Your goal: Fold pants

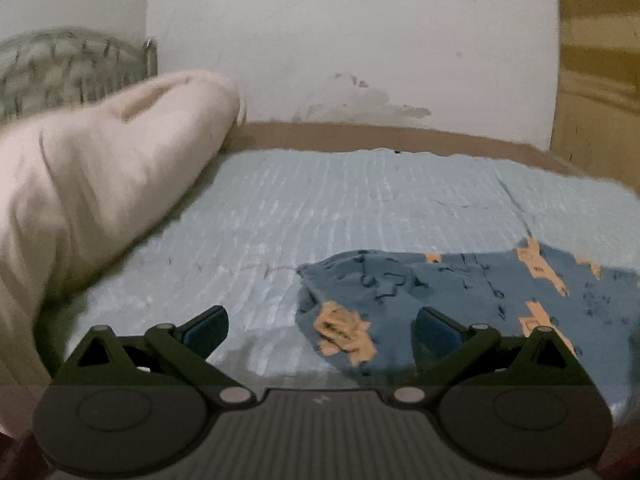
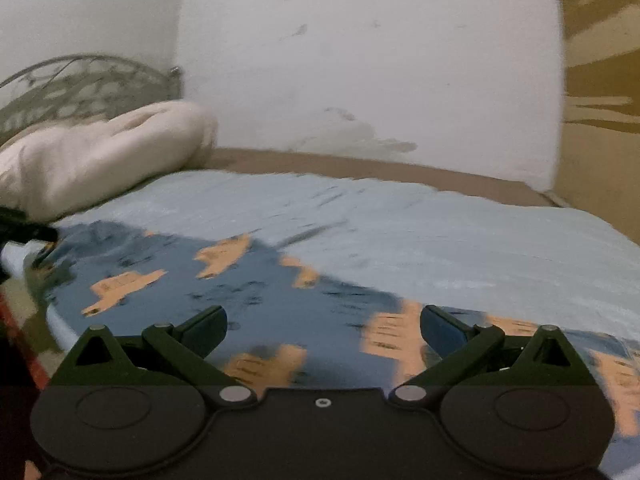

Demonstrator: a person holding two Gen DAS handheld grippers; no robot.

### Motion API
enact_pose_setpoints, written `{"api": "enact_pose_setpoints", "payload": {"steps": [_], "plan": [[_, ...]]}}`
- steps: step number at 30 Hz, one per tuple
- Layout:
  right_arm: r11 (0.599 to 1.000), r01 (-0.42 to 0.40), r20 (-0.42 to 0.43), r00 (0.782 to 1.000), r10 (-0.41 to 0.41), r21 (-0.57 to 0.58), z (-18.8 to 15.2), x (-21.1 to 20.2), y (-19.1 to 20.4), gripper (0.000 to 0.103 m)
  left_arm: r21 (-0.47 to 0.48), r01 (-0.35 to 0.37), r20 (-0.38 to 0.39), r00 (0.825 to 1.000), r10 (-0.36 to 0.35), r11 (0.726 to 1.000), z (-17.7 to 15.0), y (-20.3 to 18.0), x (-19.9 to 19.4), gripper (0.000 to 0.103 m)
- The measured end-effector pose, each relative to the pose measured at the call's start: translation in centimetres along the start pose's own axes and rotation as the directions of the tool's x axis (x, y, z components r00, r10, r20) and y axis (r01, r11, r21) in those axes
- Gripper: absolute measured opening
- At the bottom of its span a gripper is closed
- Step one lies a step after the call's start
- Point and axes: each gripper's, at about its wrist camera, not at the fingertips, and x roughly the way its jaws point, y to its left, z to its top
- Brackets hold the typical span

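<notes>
Left wrist view: low over bed (image 1: 320,208), facing wall (image 1: 360,40); pillow (image 1: 100,180) close at left, pants (image 1: 460,288) close at lower right.
Right wrist view: low over pants (image 2: 240,292), same heading, pillow (image 2: 100,152) farther off.
Shared: bed (image 2: 460,240), wall (image 2: 360,60), headboard (image 1: 60,68) (image 2: 80,84), pillow, pants.

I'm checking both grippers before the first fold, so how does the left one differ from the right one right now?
The left gripper sits at the pants' end, bare blue sheet ahead of it; the right gripper has patterned cloth across its whole foreground. The pillow looms close beside the left gripper, farther from the right. Both are open, fingers spread, holding nothing.
</notes>
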Motion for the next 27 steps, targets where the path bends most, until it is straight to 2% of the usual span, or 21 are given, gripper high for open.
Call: {"api": "enact_pose_setpoints", "payload": {"steps": [3, 7, 9, 10, 11, 14, 21, 23, 27], "plan": [[0.999, -0.041, -0.013, 0.999, 0.041, -0.020, 0.4, 1.5, 1.8, 0.102, -0.079, 0.070, -0.025, 0.997, -0.072, 0.994, -0.1, 1.8, 1.4, 0.093], [0.997, -0.079, -0.028, 0.997, 0.078, -0.027, 0.5, 2.3, 3.6, 0.102, -0.140, 0.108, -0.053, 0.992, -0.117, 0.984, -0.5, 3.2, 2.9, 0.071], [0.996, -0.089, -0.031, 0.996, 0.089, -0.028, 0.5, 2.6, 4.1, 0.102, -0.172, 0.134, -0.059, 0.987, -0.146, 0.976, -0.4, 3.6, 3.7, 0.056], [0.995, -0.094, -0.034, 0.995, 0.093, -0.027, 0.5, 2.8, 4.4, 0.102, -0.186, 0.148, -0.064, 0.985, -0.162, 0.971, -0.5, 3.5, 3.8, 0.038], [0.995, -0.097, -0.037, 0.995, 0.096, -0.026, 0.5, 3.0, 4.5, 0.102, -0.191, 0.139, -0.068, 0.986, -0.155, 0.972, -0.5, 3.4, 4.0, 0.027], [0.994, -0.106, -0.044, 0.993, 0.105, -0.018, 0.4, 3.3, 4.9, 0.102, -0.179, 0.103, -0.057, 0.992, -0.115, 0.978, 0.0, 2.8, 3.9, 0.019], [0.994, -0.111, -0.046, 0.993, 0.111, -0.006, 0.3, 3.1, 5.1, 0.102, -0.114, 0.017, 0.045, 0.999, -0.012, 0.993, 2.2, 1.2, 0.8, 0.017], [0.994, -0.106, -0.047, 0.993, 0.106, 0.000, 0.2, 3.1, 4.9, 0.102, -0.099, 0.000, 0.040, 0.999, 0.004, 0.995, 2.2, 1.1, 0.8, 0.017], [0.996, -0.084, -0.045, 0.995, 0.085, 0.011, -0.1, 3.2, 4.5, 0.102, -0.089, -0.015, -0.017, 1.000, 0.013, 0.996, 1.3, 1.1, 2.4, 0.017]]}}
